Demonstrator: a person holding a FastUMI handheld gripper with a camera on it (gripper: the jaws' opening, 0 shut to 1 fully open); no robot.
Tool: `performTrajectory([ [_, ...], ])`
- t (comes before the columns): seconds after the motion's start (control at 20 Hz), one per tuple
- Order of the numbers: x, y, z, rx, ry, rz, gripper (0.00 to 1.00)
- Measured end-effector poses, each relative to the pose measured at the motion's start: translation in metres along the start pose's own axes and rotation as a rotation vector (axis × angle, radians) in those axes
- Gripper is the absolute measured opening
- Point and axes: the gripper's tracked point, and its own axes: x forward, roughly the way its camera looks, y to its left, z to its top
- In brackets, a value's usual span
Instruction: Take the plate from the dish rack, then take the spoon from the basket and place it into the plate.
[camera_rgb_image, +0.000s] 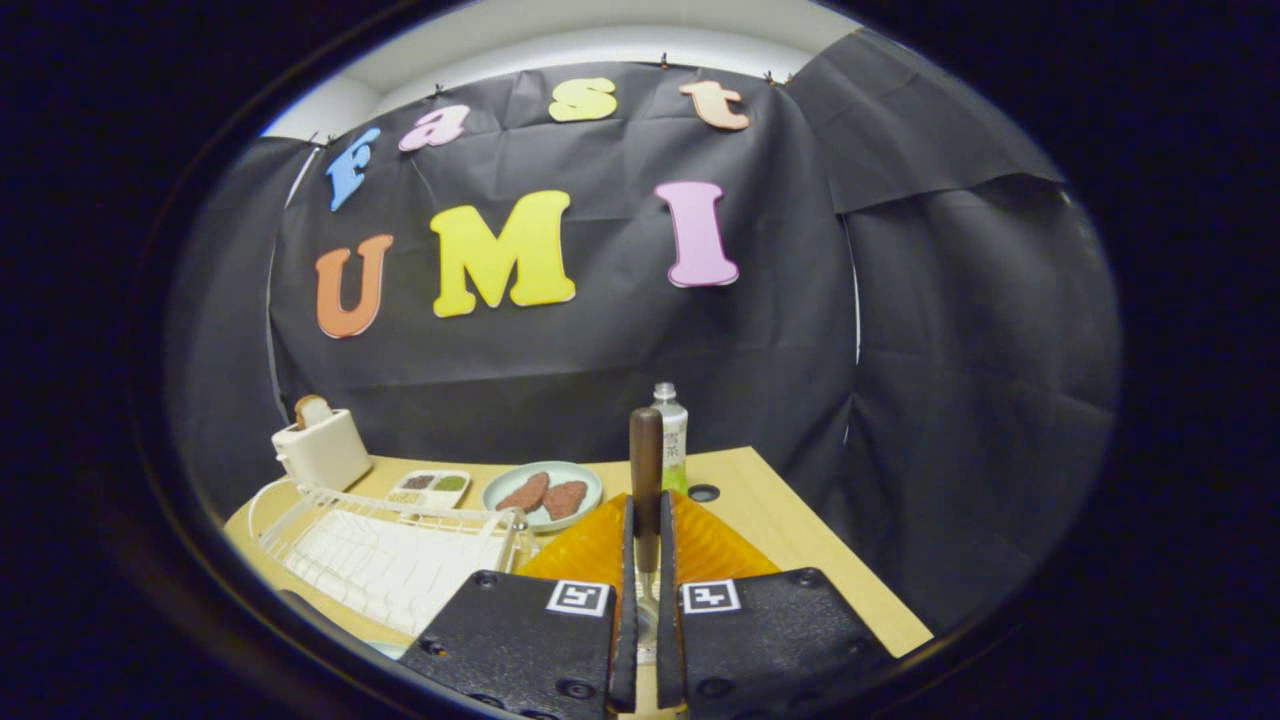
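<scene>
My gripper (647, 512) is shut on a spoon (646, 450). Its dark wooden handle sticks out past the fingertips, and its metal part runs back between the fingers. Directly under the fingers lies an orange ribbed plate (590, 548) on the wooden table; the fingers cover its middle. The white wire dish rack (380, 550) stands just left of the plate, and I see nothing standing in it.
Beyond the rack are a white toaster (322, 448) with toast in it, a small divided tray of condiments (430, 487) and a pale plate with two brown patties (543, 494). A small bottle (672, 435) and a round hole (704, 493) lie behind the spoon. The table's right edge (850, 570) is close.
</scene>
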Motion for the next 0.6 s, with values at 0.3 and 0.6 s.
performTrajectory([
  [0.3, -0.097, 0.04, 0.02, -0.08, -0.12, 0.026, 0.13],
  [0.6, -0.164, 0.11, -0.051, -0.132, -0.119, 0.123, 0.13],
])
